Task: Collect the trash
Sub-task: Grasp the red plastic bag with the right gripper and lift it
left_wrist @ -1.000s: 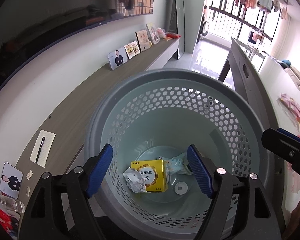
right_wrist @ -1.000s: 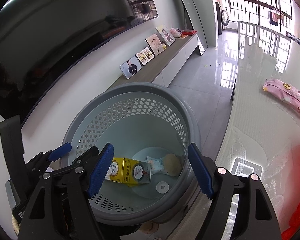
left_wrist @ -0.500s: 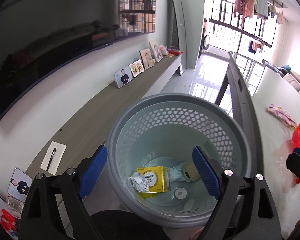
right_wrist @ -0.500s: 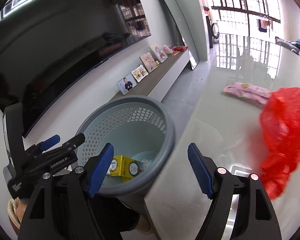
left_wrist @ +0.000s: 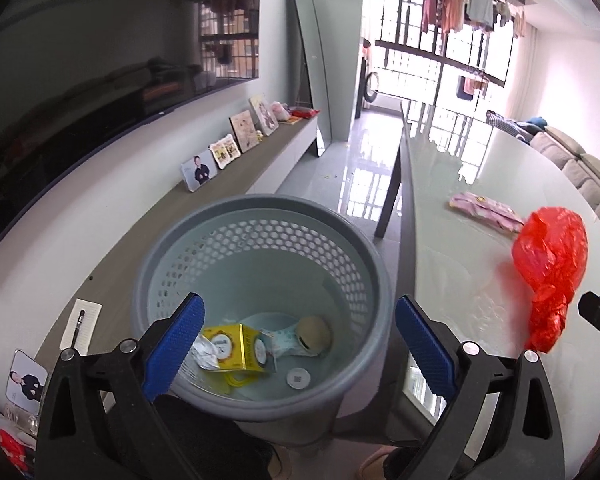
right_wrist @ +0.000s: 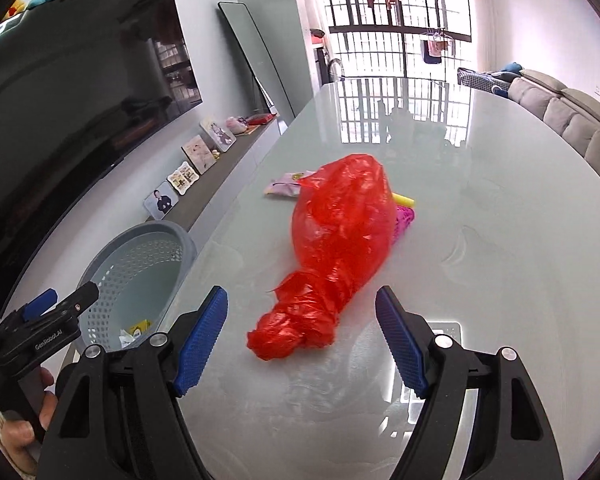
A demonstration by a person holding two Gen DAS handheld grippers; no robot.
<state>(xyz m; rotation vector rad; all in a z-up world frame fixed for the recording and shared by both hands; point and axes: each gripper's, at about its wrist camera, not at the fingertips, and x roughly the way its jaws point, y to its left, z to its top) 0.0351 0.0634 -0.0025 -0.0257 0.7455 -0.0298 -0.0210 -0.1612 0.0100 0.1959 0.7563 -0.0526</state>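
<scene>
A grey perforated basket (left_wrist: 260, 208) stands beside the glass table (right_wrist: 480, 240). In it lie a yellow box (left_wrist: 236, 346), crumpled white paper (left_wrist: 204, 354), a pale wrapper (left_wrist: 284, 340) and a round beige lump (left_wrist: 314, 330). My left gripper (left_wrist: 298, 304) hovers above the basket; its jaws are opening and nothing is between them. On the table lies a crumpled red plastic bag (right_wrist: 340, 248). My right gripper (right_wrist: 301, 292) hangs open just short of the bag's near end, apart from it. The bag (left_wrist: 552, 264) also shows in the left wrist view.
A pink packet (right_wrist: 284, 186) lies behind the red bag, with a yellow piece (right_wrist: 404, 200) and a magenta piece (right_wrist: 404, 220) at its far side. A low cabinet with photo frames (left_wrist: 198, 170) runs along the wall under a dark screen. A sofa (right_wrist: 572, 120) stands far right.
Both grippers drew back and up from the basket. The right one swung over the table until the red bag lay before it. The left jaws spread wider.
</scene>
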